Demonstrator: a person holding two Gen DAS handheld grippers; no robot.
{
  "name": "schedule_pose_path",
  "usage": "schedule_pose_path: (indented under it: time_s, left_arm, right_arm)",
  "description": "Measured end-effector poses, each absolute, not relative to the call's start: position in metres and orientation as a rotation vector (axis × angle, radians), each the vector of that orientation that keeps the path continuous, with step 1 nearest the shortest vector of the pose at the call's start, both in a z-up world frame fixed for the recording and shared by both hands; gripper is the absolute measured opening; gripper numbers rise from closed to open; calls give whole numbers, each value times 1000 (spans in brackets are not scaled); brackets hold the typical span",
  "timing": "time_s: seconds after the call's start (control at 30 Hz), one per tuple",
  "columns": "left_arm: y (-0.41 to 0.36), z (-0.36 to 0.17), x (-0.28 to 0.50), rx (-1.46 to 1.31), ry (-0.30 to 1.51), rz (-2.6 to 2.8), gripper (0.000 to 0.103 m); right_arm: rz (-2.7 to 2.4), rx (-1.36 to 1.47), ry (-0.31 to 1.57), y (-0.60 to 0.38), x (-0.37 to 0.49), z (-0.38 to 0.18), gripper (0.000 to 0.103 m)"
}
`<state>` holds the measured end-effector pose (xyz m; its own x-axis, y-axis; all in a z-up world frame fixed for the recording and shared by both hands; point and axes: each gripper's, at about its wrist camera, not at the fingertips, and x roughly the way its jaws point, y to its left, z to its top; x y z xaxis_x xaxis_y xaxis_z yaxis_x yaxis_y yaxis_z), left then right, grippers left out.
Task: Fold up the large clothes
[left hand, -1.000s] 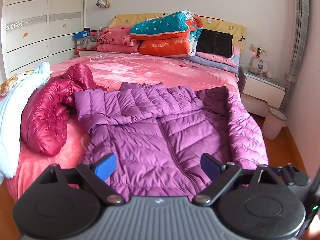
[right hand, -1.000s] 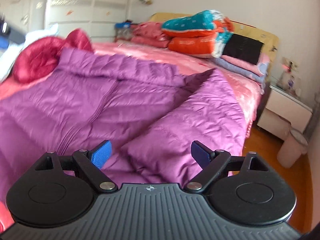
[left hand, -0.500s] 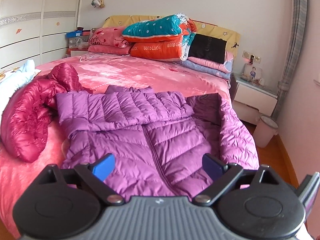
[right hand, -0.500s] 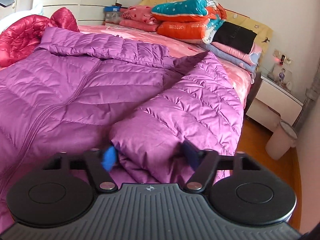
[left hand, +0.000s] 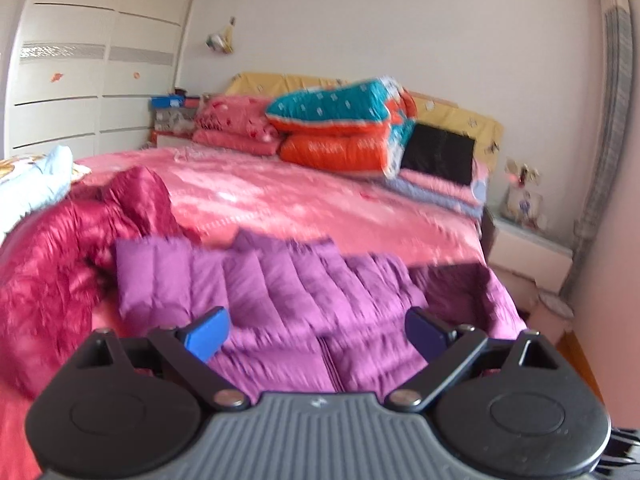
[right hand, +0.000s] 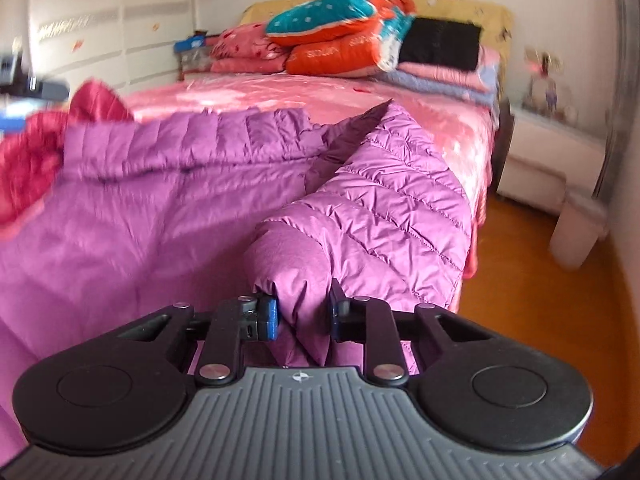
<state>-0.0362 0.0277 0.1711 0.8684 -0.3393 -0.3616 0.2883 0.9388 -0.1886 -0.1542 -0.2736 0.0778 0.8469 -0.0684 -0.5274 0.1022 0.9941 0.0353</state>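
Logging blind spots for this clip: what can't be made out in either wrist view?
- Left wrist view: the purple jacket's hem, hidden behind the left claw's body.
- Left wrist view: print on the orange pillow, smeared by motion blur.
- Right wrist view: the sleeve end inside the closing right claw, bunched between the pads.
- Right wrist view: the red jacket, cut off by the left edge.

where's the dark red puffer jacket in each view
Left wrist: the dark red quilted puffer jacket fills the left edge, beside the purple quilted puffer jacket.
Right wrist: only a blurred part at the far left edge.
Shared landmark: the orange and teal folded quilt at the headboard.
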Motion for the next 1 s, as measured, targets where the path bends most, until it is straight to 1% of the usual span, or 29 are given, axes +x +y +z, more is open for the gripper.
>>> schedule_pose_path:
  time_s: [0.27,0.5,0.67,0.8,1.0]
  left_arm:
    - [74,170,-7,-148,323,-257,97]
    - [114,153,9,-195,336,-223,97]
    - [137,139,18,-285,360,-200,98]
    - [150,129,26,-358,379,-181,98]
    - [164,120,35,-408,392,-177,98]
  right_arm:
    - [-29,208,500,-270,-117,135,27]
    - [99,309,408,-255,-48,199,27]
    - [212,294,341,-225,8,238,27]
    - [300,298,316,-192,49,257,27]
    - [459,259,272,-129,85,265,25]
